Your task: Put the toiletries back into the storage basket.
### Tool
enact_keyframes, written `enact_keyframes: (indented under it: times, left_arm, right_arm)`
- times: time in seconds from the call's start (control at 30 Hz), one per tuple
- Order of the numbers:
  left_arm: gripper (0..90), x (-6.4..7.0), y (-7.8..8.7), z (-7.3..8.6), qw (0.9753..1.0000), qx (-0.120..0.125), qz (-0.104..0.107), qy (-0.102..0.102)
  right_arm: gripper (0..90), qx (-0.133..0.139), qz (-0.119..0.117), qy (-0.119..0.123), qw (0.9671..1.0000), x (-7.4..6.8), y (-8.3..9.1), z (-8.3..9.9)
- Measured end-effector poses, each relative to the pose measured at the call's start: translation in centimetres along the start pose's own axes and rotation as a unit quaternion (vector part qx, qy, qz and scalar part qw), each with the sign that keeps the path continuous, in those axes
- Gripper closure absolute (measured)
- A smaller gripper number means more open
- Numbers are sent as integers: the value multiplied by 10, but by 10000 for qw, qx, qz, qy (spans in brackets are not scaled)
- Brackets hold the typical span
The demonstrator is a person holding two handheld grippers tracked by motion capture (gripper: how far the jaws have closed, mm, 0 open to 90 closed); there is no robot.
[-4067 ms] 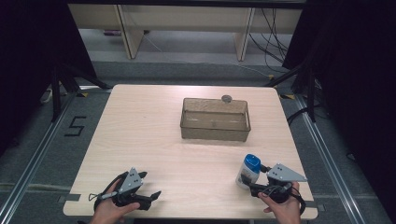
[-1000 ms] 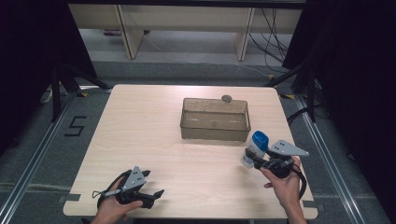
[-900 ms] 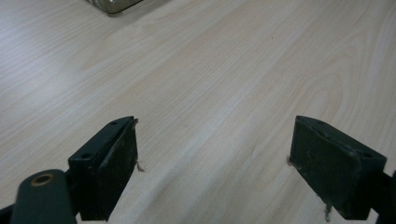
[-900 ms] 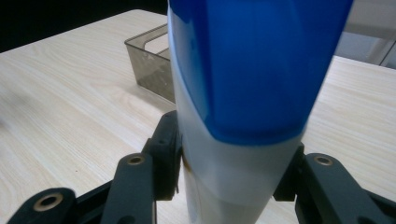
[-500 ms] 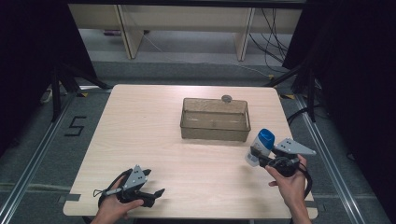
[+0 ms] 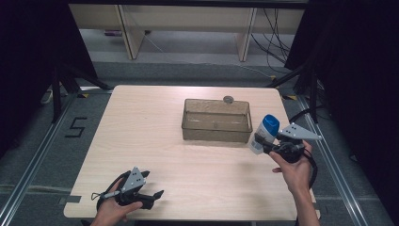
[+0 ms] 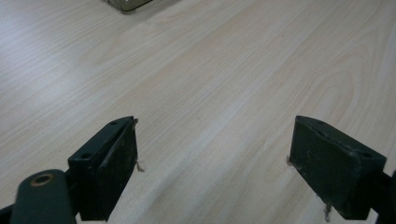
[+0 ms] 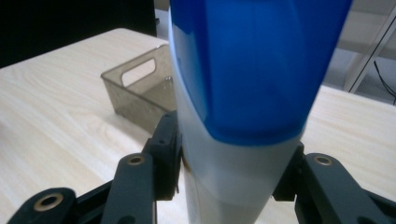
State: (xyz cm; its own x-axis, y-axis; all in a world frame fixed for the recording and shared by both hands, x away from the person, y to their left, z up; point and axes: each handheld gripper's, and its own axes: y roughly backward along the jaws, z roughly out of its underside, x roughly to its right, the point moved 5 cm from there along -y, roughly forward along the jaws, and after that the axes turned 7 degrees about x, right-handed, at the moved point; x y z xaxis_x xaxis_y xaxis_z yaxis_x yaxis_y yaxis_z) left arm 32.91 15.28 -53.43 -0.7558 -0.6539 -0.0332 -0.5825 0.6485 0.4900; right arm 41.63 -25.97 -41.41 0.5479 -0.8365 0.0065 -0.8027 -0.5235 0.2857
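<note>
The right gripper point(image 6: 261, 145) is clamped on a white bottle point(image 6: 263, 133) with a blue cap, held above the table point(image 6: 141, 122) just off the bin's point(image 6: 215, 132) right front corner. The left gripper point(image 6: 153, 195) rests near the table's front edge, jaws wide apart, with bare wood between it and the bin.

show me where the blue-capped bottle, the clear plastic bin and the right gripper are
blue-capped bottle point(image 6: 269, 124): high view, on its blue cap.
clear plastic bin point(image 6: 215, 133): high view, on its near wall.
right gripper point(image 8: 236, 175): right gripper view, midway between its jaws, which clamp the bottle.
</note>
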Motion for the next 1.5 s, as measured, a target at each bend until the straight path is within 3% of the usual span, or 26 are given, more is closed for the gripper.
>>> enact_keyframes:
  times: [0.03,0.17,0.27,0.3,0.33,0.63,0.67,0.7,0.73,0.8,0.83,1.0,1.03,1.13,1.27,1.3,1.33,1.43,1.47,1.5]
  left_arm:
    - [147,1,1,0,10000,18,6,29]
    - [147,-1,2,1,10000,-16,-61,-34]
    - [147,-1,2,2,10000,-38,-24,-45]
    - [147,-1,2,1,10000,-26,-30,-38]
    - [147,2,0,1,9999,95,0,113]
    - [147,2,-1,1,9999,93,10,92]
    - [147,2,-1,1,9999,93,13,93]
    - [147,2,0,0,9999,89,23,95]
    - [148,0,0,1,9999,45,-102,-13]
    - [148,1,2,-1,9998,158,-69,121]
    - [147,1,2,-1,9998,137,-75,141]
    - [148,0,1,0,10000,72,-45,52]
    - [147,1,0,0,9999,116,-41,104]
    - [147,-1,1,1,10000,9,-88,-40]
    - [147,-2,1,1,10000,14,-92,-33]
    - [148,1,0,0,9998,130,-71,123]
    - [147,-1,2,0,10000,39,-90,12]
    - [147,1,0,0,9998,141,-68,140]
    - [147,1,0,0,9998,131,-62,137]
    - [147,1,1,0,9999,97,-72,96]
  right_arm:
    - [559,31,27,-81,10000,2,-5,-5]
    - [559,-24,36,12,10000,8,-12,-8]
    - [559,-51,96,-57,9999,10,-19,-10]
    - [559,-133,65,83,9999,13,-20,-10]
    - [559,-108,107,112,9998,14,-23,-11]
    - [560,-156,131,-127,9997,21,-34,-23]
    - [560,-123,128,-9,9998,23,-35,-26]
    - [560,-158,122,-87,9998,23,-36,-28]
    - [560,-120,124,-27,9998,25,-38,-30]
    - [560,-129,122,-89,9998,25,-42,-34]
    - [560,-155,154,24,9998,29,-46,-37]
    - [560,-203,199,-217,9994,30,-54,-40]
    - [560,-164,198,-12,9997,34,-60,-41]
    - [560,-288,173,-162,9993,34,-63,-41]
    - [560,-228,170,-185,9994,36,-74,-41]
    - [560,-309,193,-224,9991,36,-76,-41]
    - [560,-256,139,-169,9994,37,-79,-42]
    - [560,-234,208,-190,9993,39,-85,-41]
    - [560,-296,204,-248,9990,39,-87,-40]
    - [560,-252,224,-157,9993,41,-89,-40]
